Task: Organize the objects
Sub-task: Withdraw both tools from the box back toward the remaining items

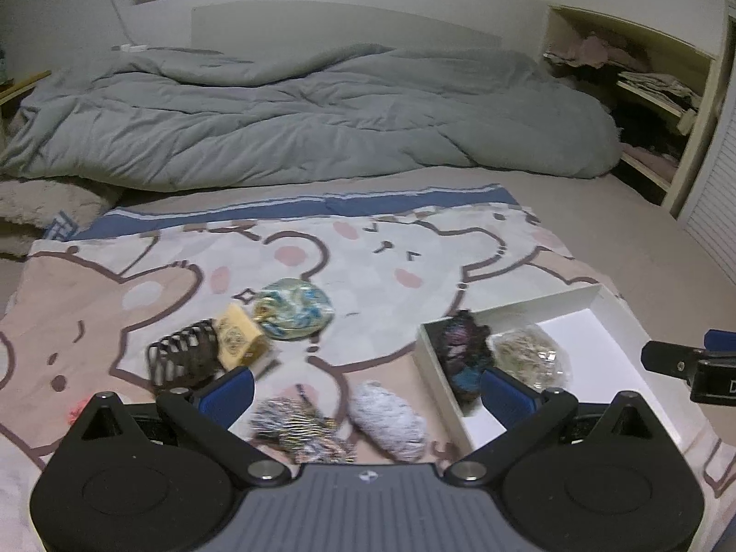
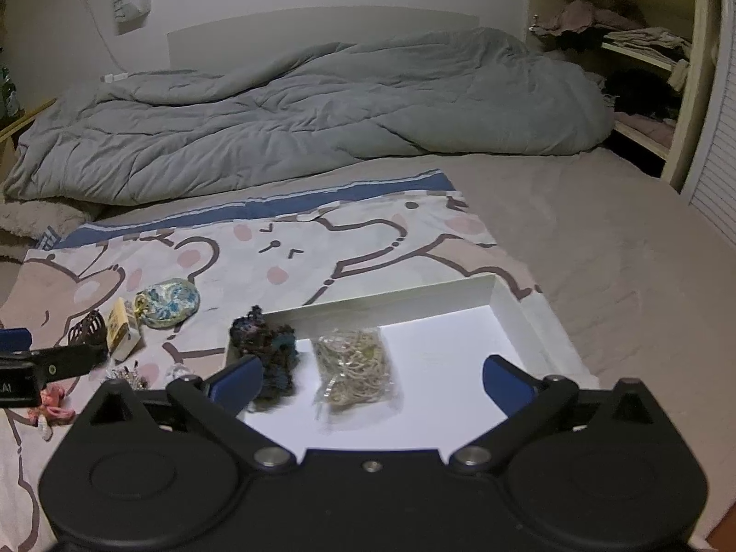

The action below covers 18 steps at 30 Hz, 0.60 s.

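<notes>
On the bed, a cartoon-print blanket [image 1: 152, 303] is spread, with a grey duvet [image 1: 294, 110] bunched behind it. Farthest left, seen from the right wrist, a pink hair tie [image 2: 49, 407] is laid on the blanket near its front edge. Next, a dark claw hair clip [image 1: 184, 356] is seen touching a yellow box [image 1: 239, 338]. Just beside the box, a round blue-green pouch [image 1: 296, 308] is placed. Nearer the camera, a striped scrunchie [image 1: 299, 430] and a pale grey scrunchie [image 1: 388, 421] are lying side by side on the blanket, outside the tray.

Left gripper [image 1: 365, 393] is held above those two scrunchies, jaws spread wide, nothing between the pads.

Further right, a white tray [image 2: 506, 303] is set on the blanket's right part. Inside it, against the left wall, a dark multicoloured scrunchie [image 2: 269, 359] is lying. Just beside that, a clear bag of beige bands [image 2: 354, 363] is placed on the tray floor; contact between the two cannot be told. The tray's right part is bare.

Right gripper [image 2: 372, 379] is held over the tray, jaws fully apart, gripping nothing; the bag is seen between the fingers but untouched.

Far right, open shelves [image 1: 653, 87] with folded clothes are seen by the wall.
</notes>
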Available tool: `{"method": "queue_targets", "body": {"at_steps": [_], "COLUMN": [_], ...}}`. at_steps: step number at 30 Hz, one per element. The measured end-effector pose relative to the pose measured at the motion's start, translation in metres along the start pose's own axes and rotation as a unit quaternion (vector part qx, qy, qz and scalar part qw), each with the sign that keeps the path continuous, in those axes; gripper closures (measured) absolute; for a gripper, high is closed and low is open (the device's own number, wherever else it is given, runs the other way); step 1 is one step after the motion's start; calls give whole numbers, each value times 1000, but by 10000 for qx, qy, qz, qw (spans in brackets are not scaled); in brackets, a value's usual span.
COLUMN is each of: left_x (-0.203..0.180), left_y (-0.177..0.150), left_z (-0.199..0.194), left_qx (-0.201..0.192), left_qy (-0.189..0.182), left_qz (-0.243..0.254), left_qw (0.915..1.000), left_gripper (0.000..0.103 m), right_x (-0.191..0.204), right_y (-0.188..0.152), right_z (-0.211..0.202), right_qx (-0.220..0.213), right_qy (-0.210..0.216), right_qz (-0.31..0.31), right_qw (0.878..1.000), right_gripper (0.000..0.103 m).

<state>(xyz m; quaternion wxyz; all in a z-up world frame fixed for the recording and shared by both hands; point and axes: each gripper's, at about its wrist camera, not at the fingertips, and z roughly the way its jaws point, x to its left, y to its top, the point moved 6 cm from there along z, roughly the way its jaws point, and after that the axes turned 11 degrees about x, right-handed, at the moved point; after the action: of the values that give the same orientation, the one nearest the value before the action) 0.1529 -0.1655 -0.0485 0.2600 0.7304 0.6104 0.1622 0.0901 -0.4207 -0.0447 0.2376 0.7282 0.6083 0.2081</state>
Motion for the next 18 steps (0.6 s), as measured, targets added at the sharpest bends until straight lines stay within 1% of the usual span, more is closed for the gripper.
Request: {"method": "queue_targets", "body": {"at_steps": [8, 18], "left_x": [54, 121], "left_y": [-1, -11], "left_z": [-8, -17], "left_qx": [-63, -74], "left_qy": [259, 592], "left_qz": [-358, -723], "left_qw": [9990, 9956], "left_gripper": [0, 0], "right_x": [38, 98], "right_y": [5, 13], "right_z": [6, 10], "right_qx": [18, 10], "right_qy": [116, 329], "right_qz": [-229, -614], "right_qw": [9997, 9976], "right_gripper": [0, 0]}}
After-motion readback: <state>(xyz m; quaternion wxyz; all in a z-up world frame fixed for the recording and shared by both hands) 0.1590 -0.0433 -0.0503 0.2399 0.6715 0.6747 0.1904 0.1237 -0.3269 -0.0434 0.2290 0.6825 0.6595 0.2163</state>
